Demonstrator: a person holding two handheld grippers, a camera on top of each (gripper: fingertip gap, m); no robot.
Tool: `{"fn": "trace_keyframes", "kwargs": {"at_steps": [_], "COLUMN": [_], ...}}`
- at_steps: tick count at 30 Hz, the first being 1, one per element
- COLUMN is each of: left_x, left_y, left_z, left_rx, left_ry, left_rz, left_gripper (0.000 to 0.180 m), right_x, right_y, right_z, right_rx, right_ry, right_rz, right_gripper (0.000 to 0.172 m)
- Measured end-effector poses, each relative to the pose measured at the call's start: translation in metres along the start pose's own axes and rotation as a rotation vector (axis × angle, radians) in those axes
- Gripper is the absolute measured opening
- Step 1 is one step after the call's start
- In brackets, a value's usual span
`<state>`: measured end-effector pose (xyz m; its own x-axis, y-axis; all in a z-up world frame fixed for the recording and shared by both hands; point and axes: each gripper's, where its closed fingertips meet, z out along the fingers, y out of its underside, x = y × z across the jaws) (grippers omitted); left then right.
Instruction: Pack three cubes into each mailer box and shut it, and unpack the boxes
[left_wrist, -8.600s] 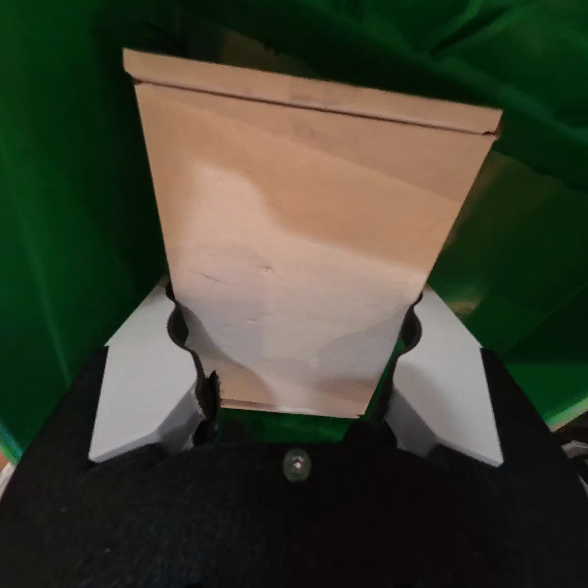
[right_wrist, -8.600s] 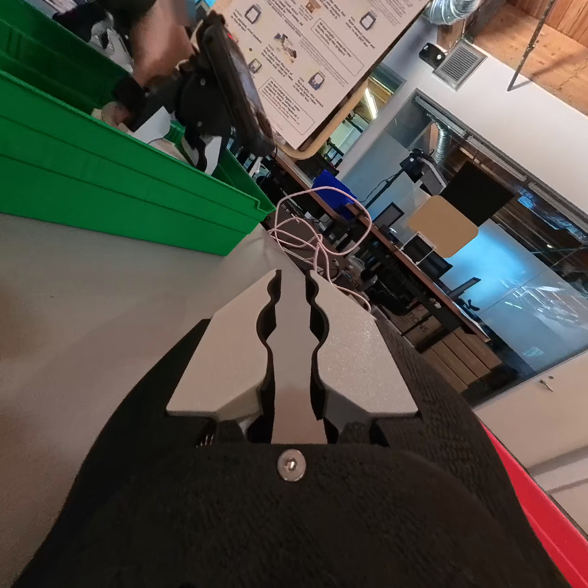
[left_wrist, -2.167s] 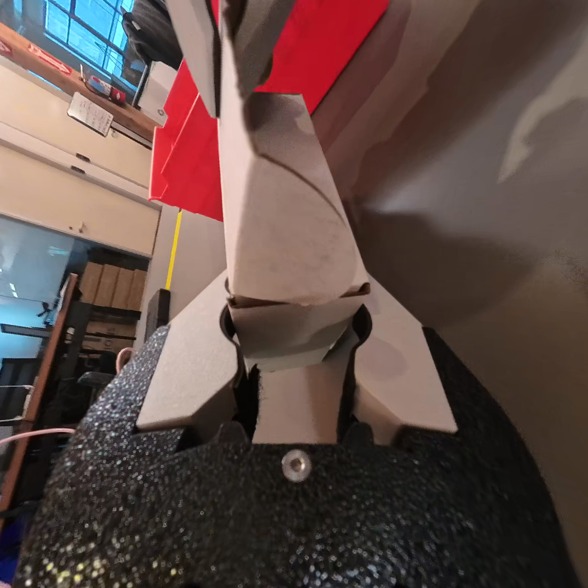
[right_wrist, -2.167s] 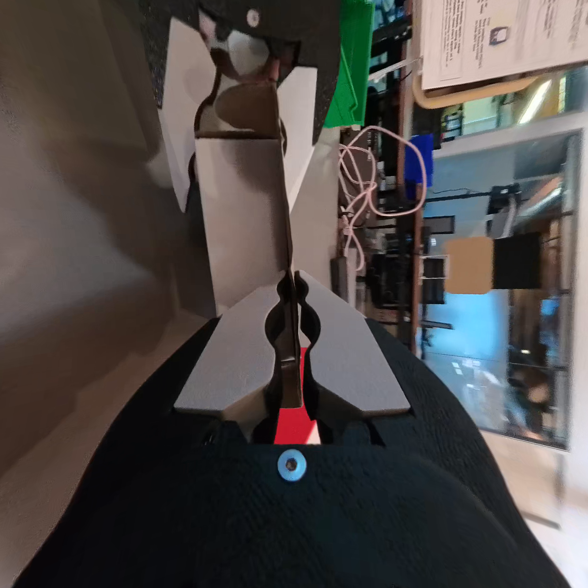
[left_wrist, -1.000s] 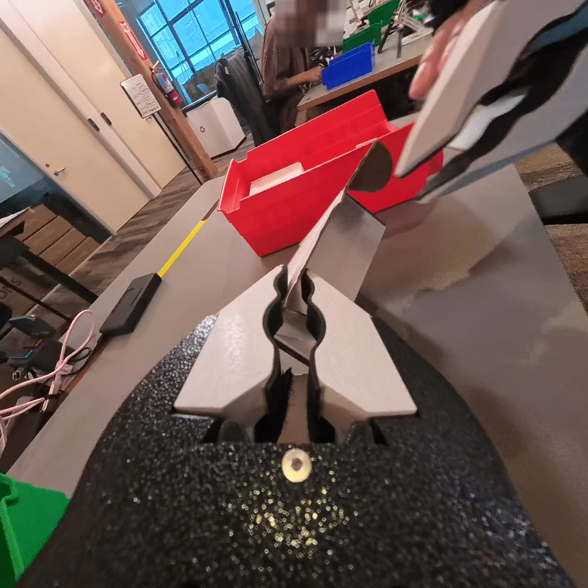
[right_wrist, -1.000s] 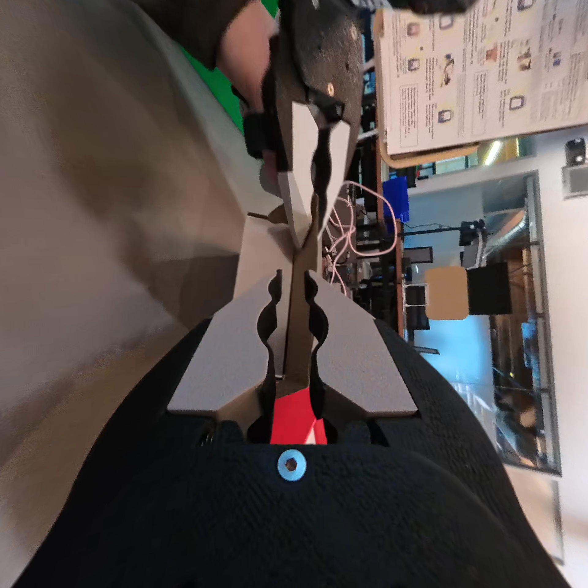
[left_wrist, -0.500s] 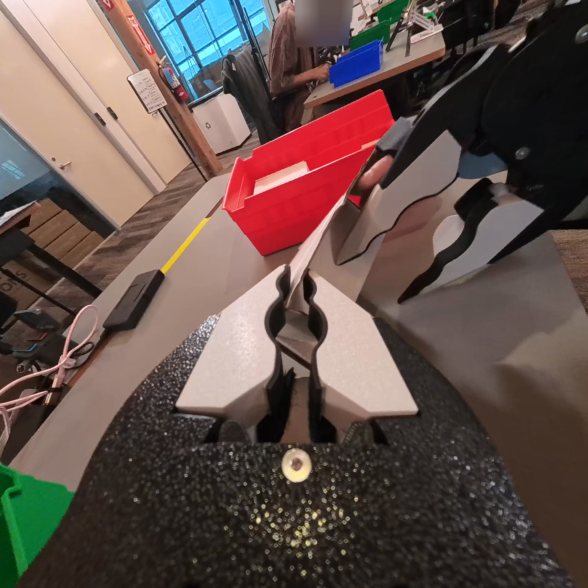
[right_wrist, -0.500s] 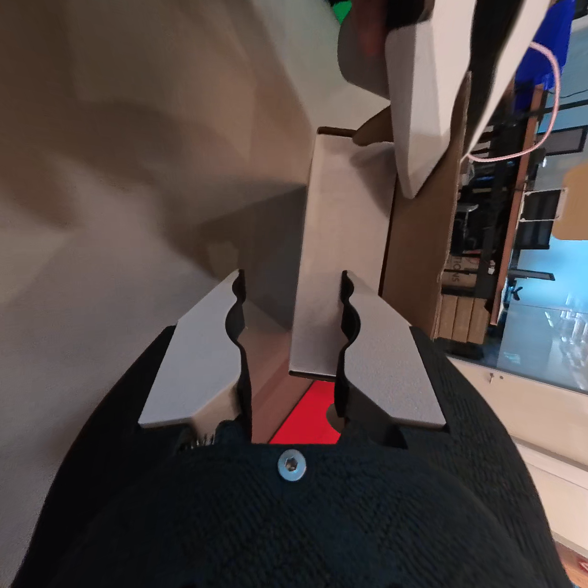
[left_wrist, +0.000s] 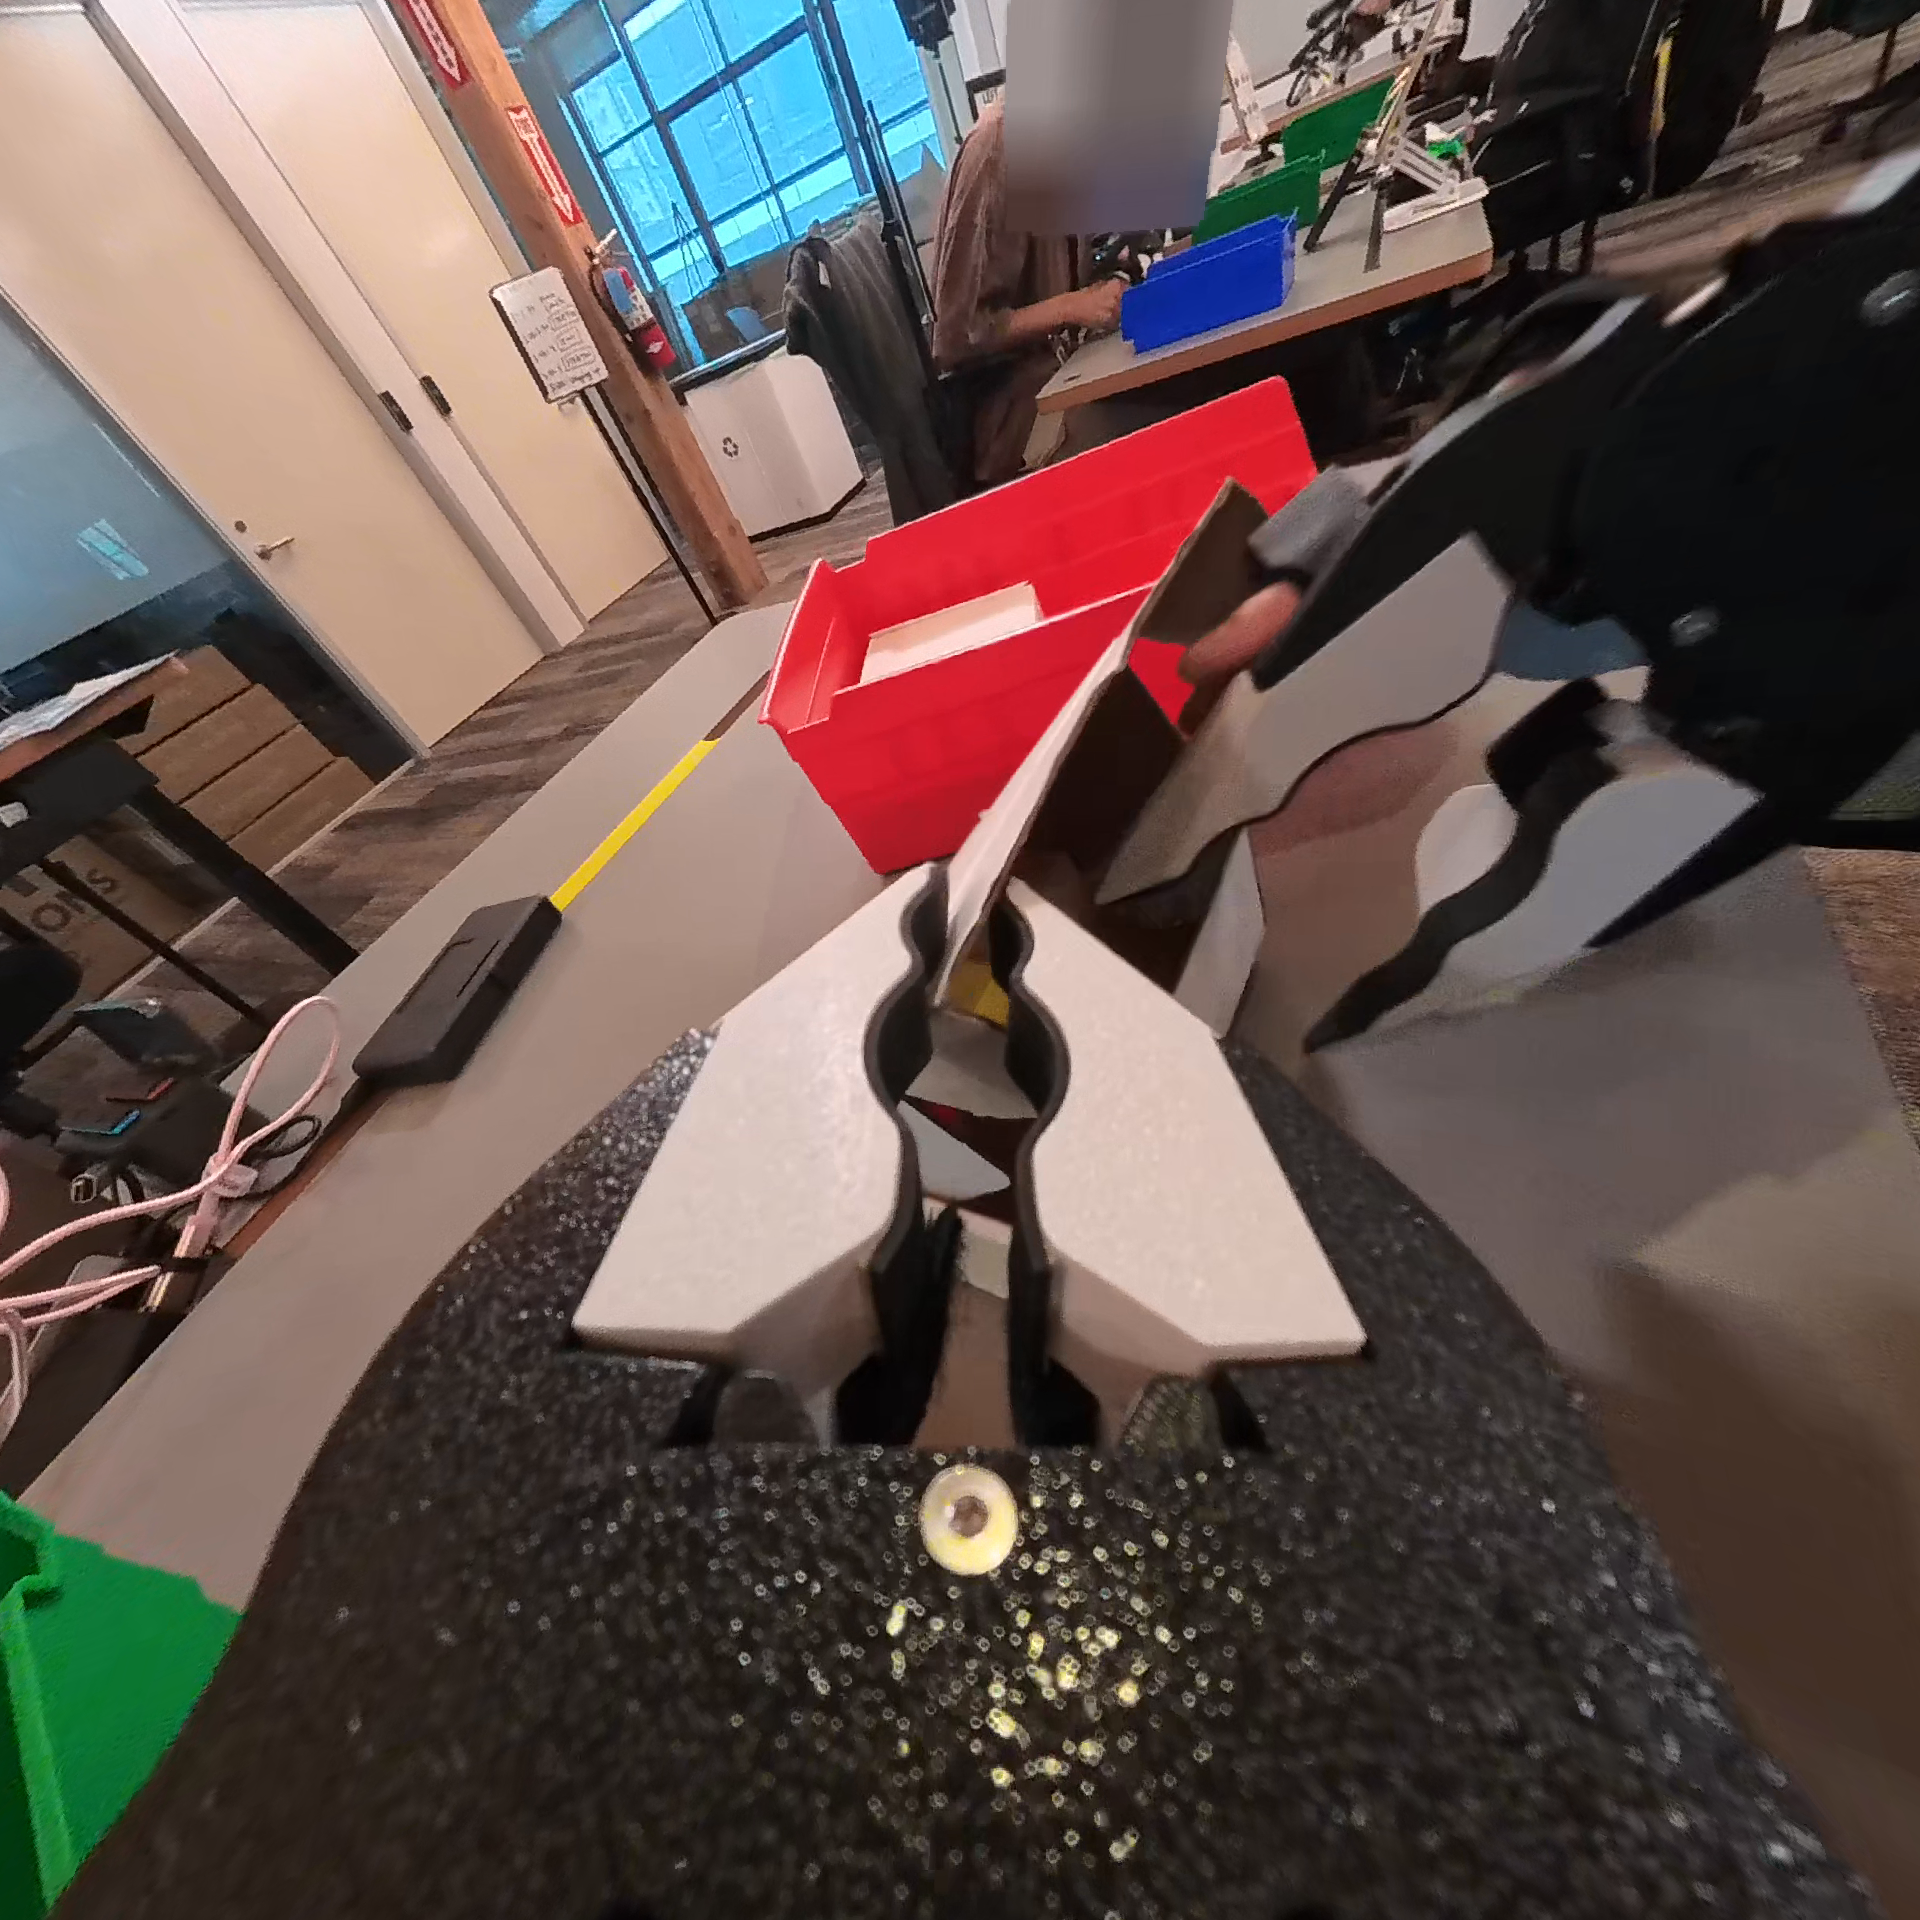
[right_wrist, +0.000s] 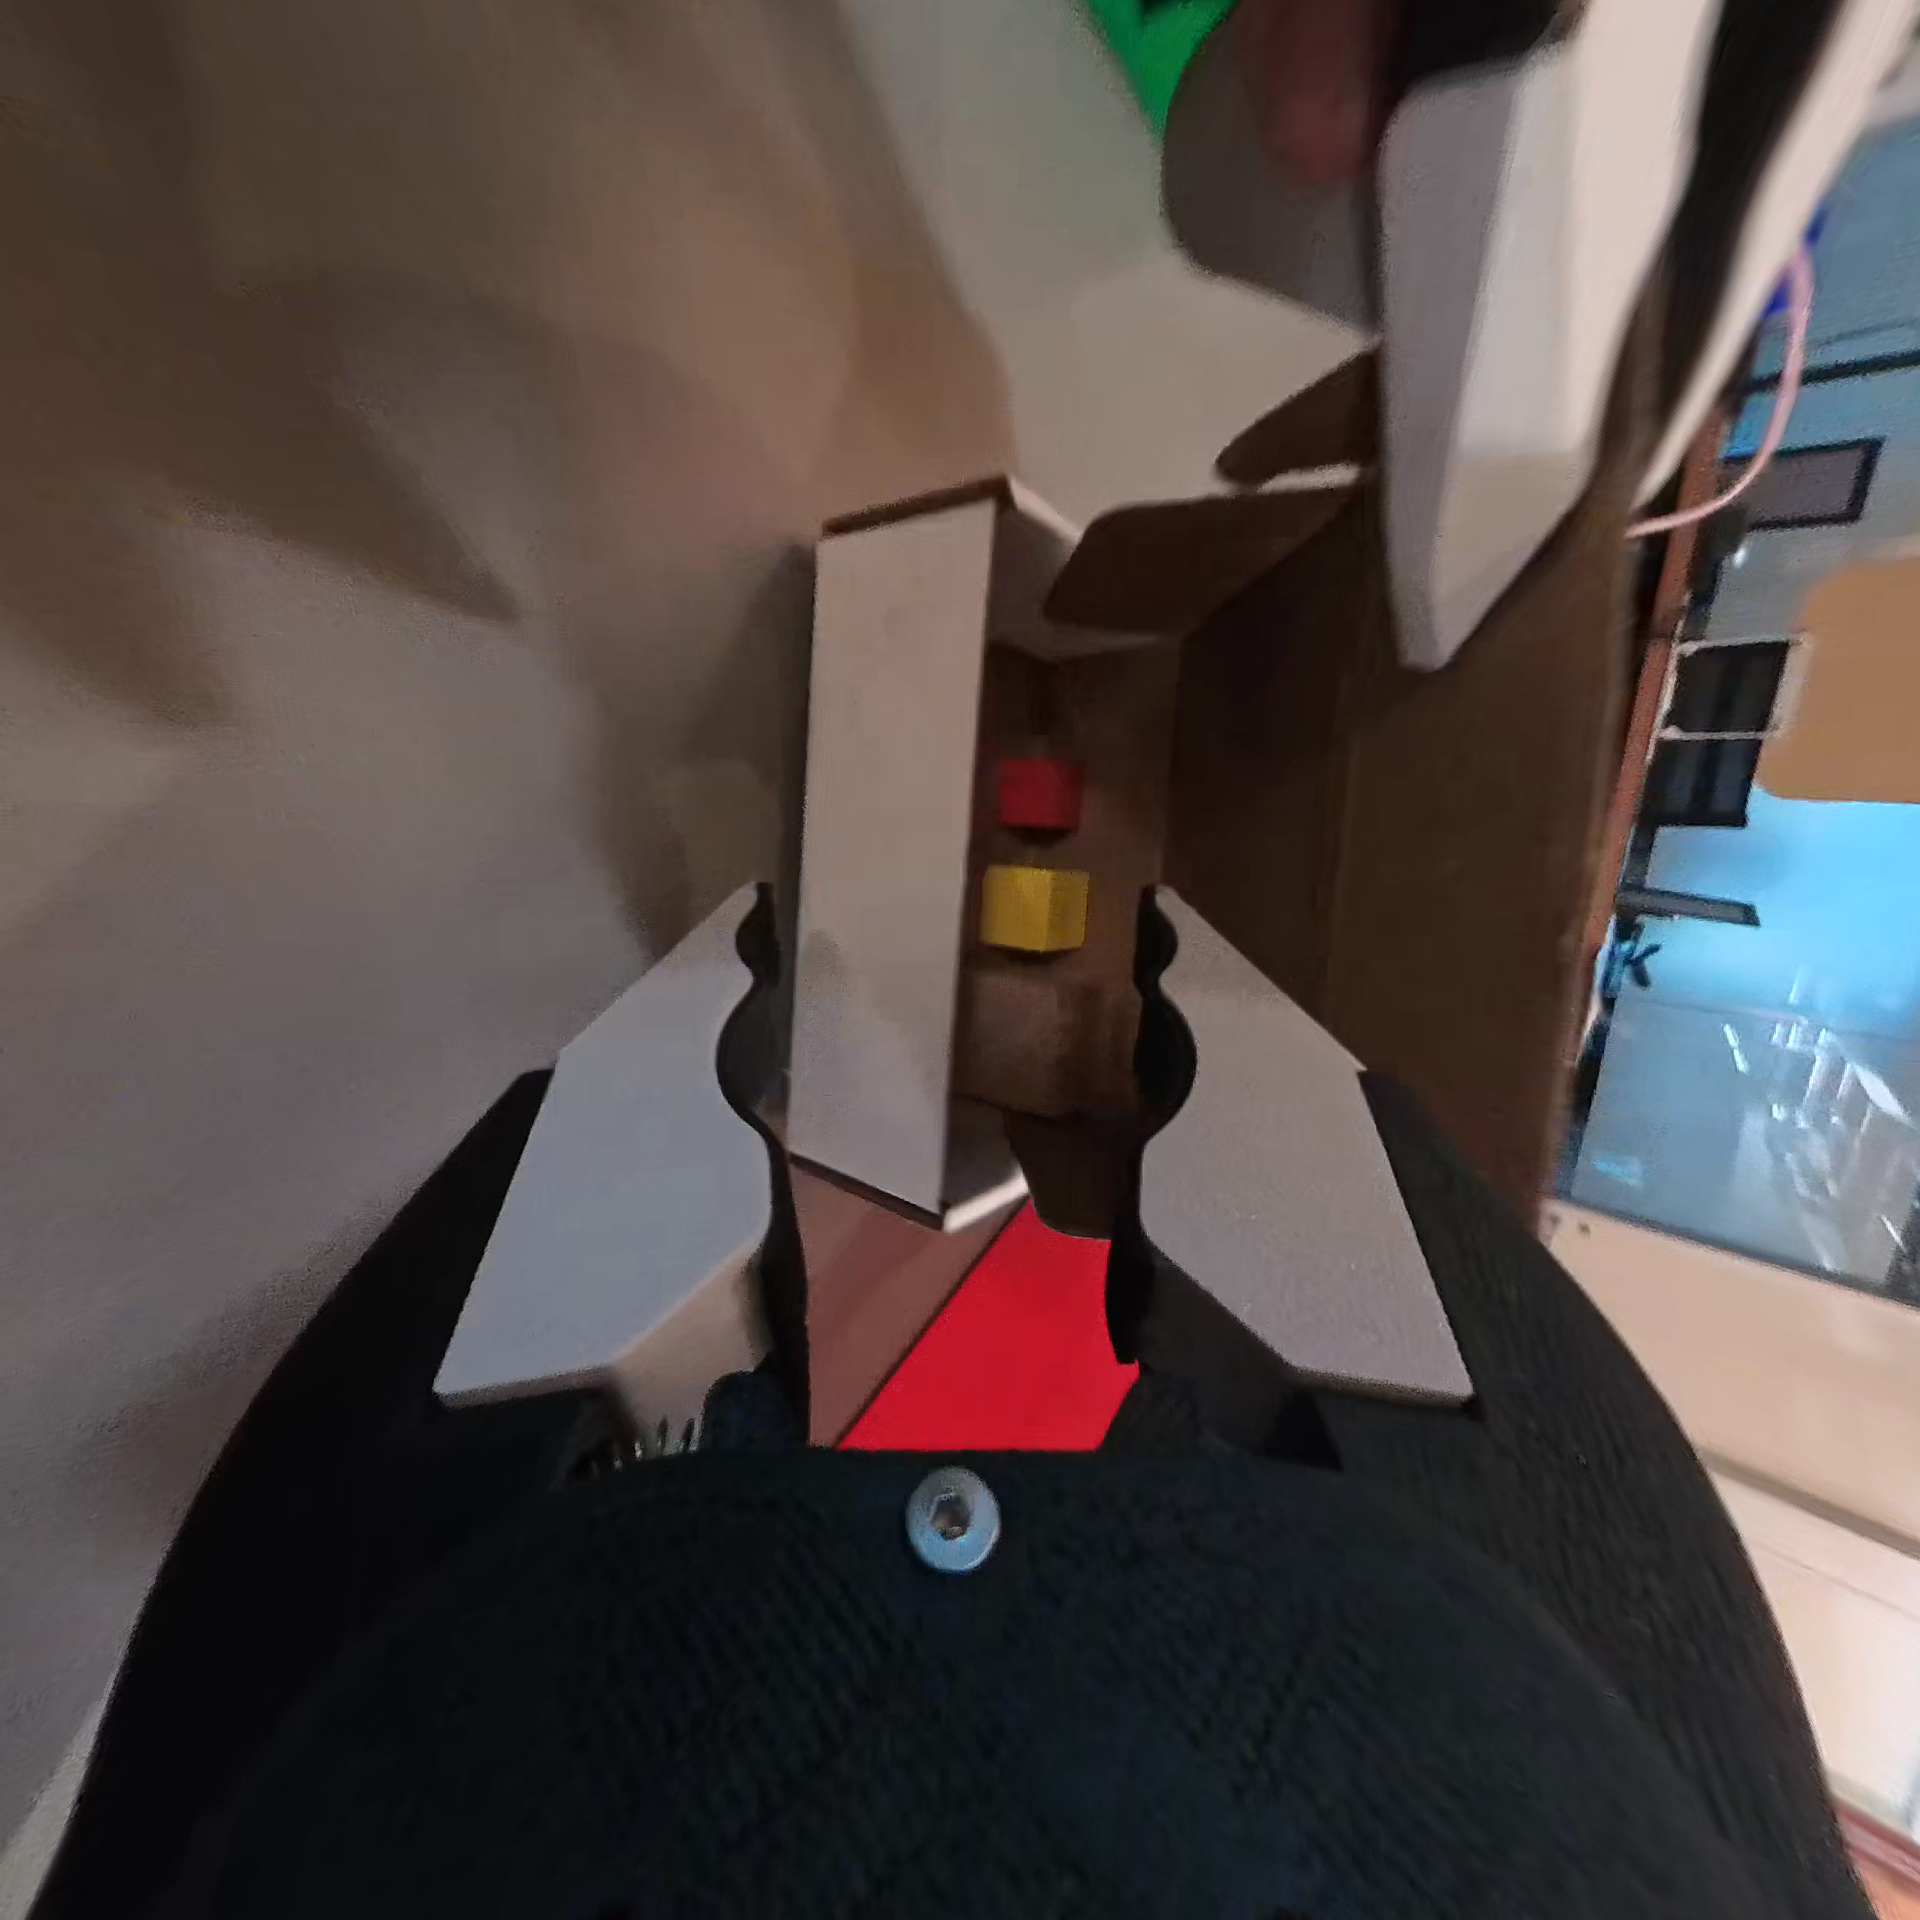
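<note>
Left wrist view shows my left gripper (left_wrist: 961, 925) clamped on the lid edge of the cardboard box (left_wrist: 1049, 769), which rests on the grey table (left_wrist: 644, 935) in front of a red bin (left_wrist: 935, 717). My right gripper (left_wrist: 1226, 935) stands spread wide at the box's far side, gripping nothing. From the right wrist view I see the box opened, its white front wall (right_wrist: 883, 831) between my parted fingers, with a red cube (right_wrist: 1034, 795) and a yellow cube (right_wrist: 1034, 909) inside.
</note>
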<state>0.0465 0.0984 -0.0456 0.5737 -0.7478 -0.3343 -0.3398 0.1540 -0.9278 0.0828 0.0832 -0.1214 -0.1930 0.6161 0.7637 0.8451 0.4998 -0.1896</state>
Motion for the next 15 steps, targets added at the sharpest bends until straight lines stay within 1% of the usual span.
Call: {"fn": "trace_keyframes", "kwargs": {"at_steps": [1,2,4,5,6,9,10,13,15], "left_x": [0.001,0.001,0.000,-0.002,-0.007,-0.035,-0.046,-0.070,-0.087], "left_y": [-0.002,-0.003,-0.006,-0.008,-0.012,-0.022,-0.023,-0.022,-0.016], "left_z": [0.000,-0.001,-0.001,-0.001,-0.002,-0.002,-0.001,0.013,0.023], "left_rx": [0.003,0.005,0.004,0.003,0.002,-0.019,-0.052,-0.125,-0.156], "left_ry": [0.004,0.004,-0.005,-0.021,-0.046,-0.172,-0.216,-0.277,-0.331], "left_rz": [-0.001,0.000,0.005,0.007,0.007,0.000,0.011,0.089,0.084], "left_gripper": [0.006,0.005,0.006,0.006,0.006,0.006,0.006,0.011,0.016], "right_x": [-0.002,-0.006,-0.012,-0.016,-0.019,-0.022,-0.024,-0.030,-0.029], "right_y": [0.006,0.013,0.024,0.028,0.028,0.028,0.027,0.030,0.033], "right_z": [0.004,0.008,0.013,0.014,0.014,0.012,0.010,0.009,0.010], "right_rx": [-0.027,-0.055,-0.109,-0.118,-0.109,-0.059,-0.038,-0.012,-0.003], "right_ry": [-0.013,-0.029,-0.064,-0.086,-0.113,-0.155,-0.175,-0.214,-0.220], "right_rz": [-0.006,-0.019,-0.055,-0.066,-0.067,-0.057,-0.056,-0.057,-0.041], "right_gripper": [0.066,0.059,0.041,0.029,0.021,0.016,0.014,0.013,0.013]}}
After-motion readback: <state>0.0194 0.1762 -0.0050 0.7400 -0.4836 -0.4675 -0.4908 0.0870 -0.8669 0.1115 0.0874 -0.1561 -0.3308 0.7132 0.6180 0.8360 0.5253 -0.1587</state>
